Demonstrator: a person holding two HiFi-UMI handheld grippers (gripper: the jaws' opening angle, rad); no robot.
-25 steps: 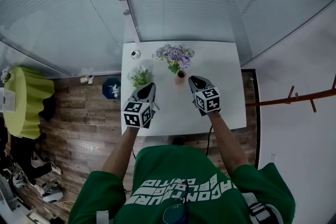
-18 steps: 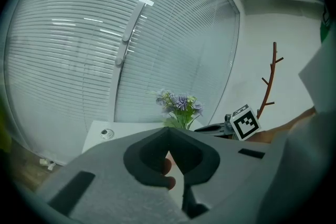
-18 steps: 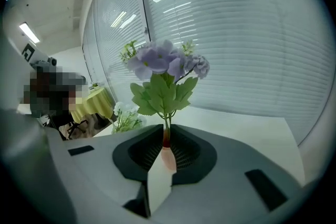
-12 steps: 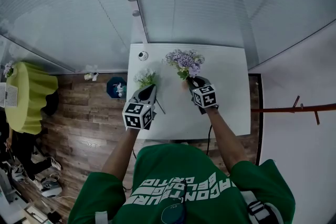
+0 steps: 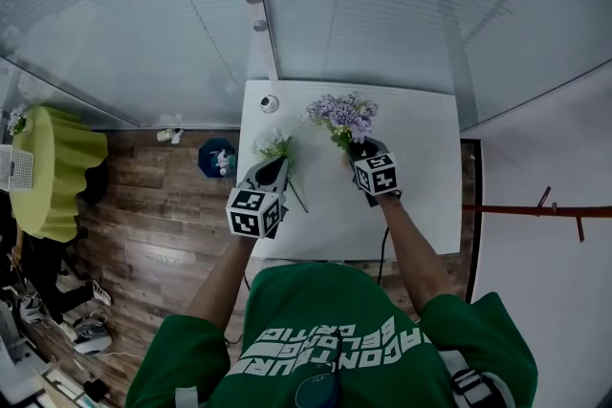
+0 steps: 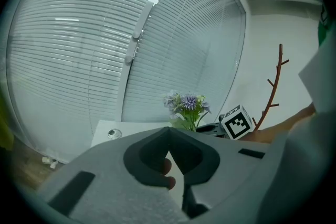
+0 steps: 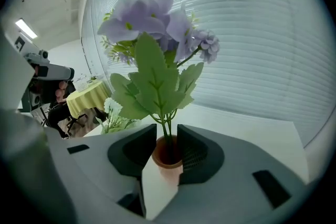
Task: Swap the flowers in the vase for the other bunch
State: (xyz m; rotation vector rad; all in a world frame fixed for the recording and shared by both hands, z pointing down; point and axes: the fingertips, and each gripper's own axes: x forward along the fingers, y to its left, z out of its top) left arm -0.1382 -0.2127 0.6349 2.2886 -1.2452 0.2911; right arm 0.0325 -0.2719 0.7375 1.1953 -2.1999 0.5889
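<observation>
The vase (image 7: 168, 157), a small terracotta pot, stood on the white worktop (image 5: 421, 169) toward its far edge, with the purple flowers (image 5: 341, 113) upright in it. The right gripper (image 5: 355, 146) had its jaws set one on either side of the pot. They had just been opening and stood part-way apart, with the vase and the green stems between them. In the right gripper view the pads ran close along the sides of the pot, but I could not tell whether they touched it.

The white bunch (image 5: 274, 144) lay on the worktop at about 9 o'clock from the vase, its heads pointing to 12 o'clock. Its thin stem trailed back toward 5 o'clock. The left gripper (image 5: 276, 164) hung just at 6 o'clock of those white heads, above the stem. In the left gripper view its jaws met at the tips, and no flower or stem showed between them. That view looked past the tips to the purple flowers and the marker cube of the right gripper.

A small round object (image 5: 270, 103) sat at 10 o'clock from the vase, near the far left corner of the worktop. Slatted blinds (image 5: 382, 5) filled the wall at 12 o'clock beyond it. A table under a yellow cloth (image 5: 53, 172) stood well off at 9 o'clock on the wooden floor (image 5: 153, 234).
</observation>
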